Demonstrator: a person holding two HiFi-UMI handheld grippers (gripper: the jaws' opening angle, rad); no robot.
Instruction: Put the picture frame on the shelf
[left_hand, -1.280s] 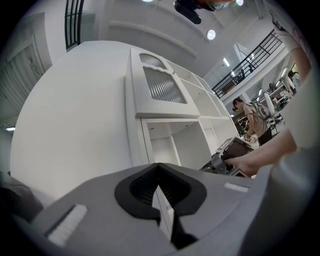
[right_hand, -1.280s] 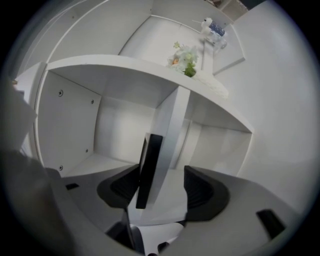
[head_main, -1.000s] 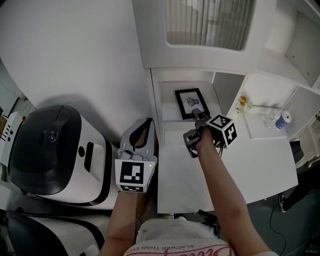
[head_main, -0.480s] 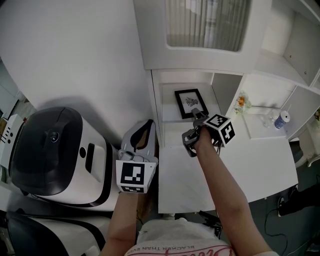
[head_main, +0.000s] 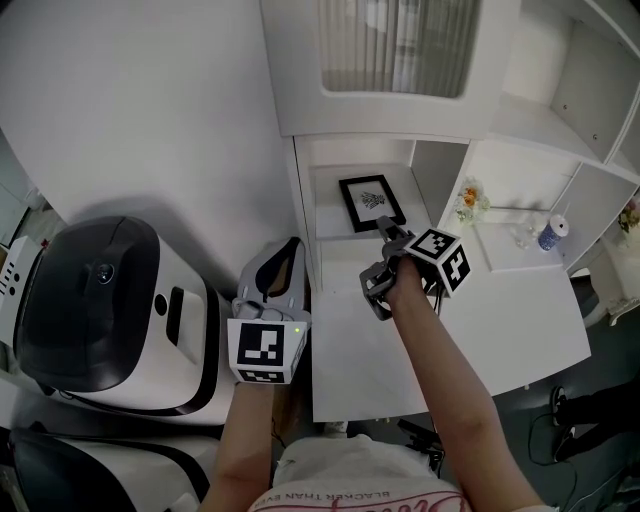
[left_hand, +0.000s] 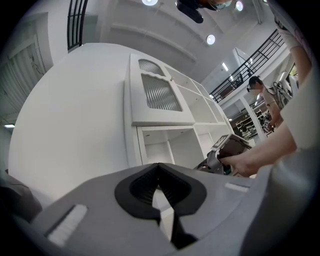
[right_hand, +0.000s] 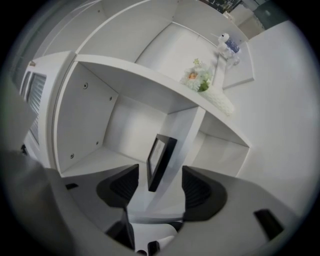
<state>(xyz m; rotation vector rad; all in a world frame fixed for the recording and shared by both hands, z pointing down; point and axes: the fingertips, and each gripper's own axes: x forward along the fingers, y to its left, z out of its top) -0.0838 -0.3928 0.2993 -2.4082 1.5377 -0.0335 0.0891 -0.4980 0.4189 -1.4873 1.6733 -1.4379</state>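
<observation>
The black picture frame (head_main: 371, 202) stands upright in the leftmost compartment of the white shelf (head_main: 303, 200), with a plant drawing on it. In the right gripper view the picture frame (right_hand: 160, 161) shows edge-on just past the two dark pads, with a gap on either side. My right gripper (head_main: 378, 258) is open just in front of that compartment and holds nothing. My left gripper (head_main: 287, 262) hangs low at the shelf's left side, its jaws shut and empty. In its own view the left gripper (left_hand: 160, 192) points at the cabinet, with the right gripper (left_hand: 225, 152) at the right.
A white vase of flowers (head_main: 468, 203) stands in the neighbouring compartment, and a small bottle (head_main: 548, 232) further right. A white tabletop (head_main: 490, 320) lies below my right arm. A large black and white appliance (head_main: 100, 310) fills the left. A ribbed-glass cabinet door (head_main: 390, 45) hangs above.
My right gripper has drawn back a little from the frame, which stays standing in the compartment. The left gripper has hardly moved.
</observation>
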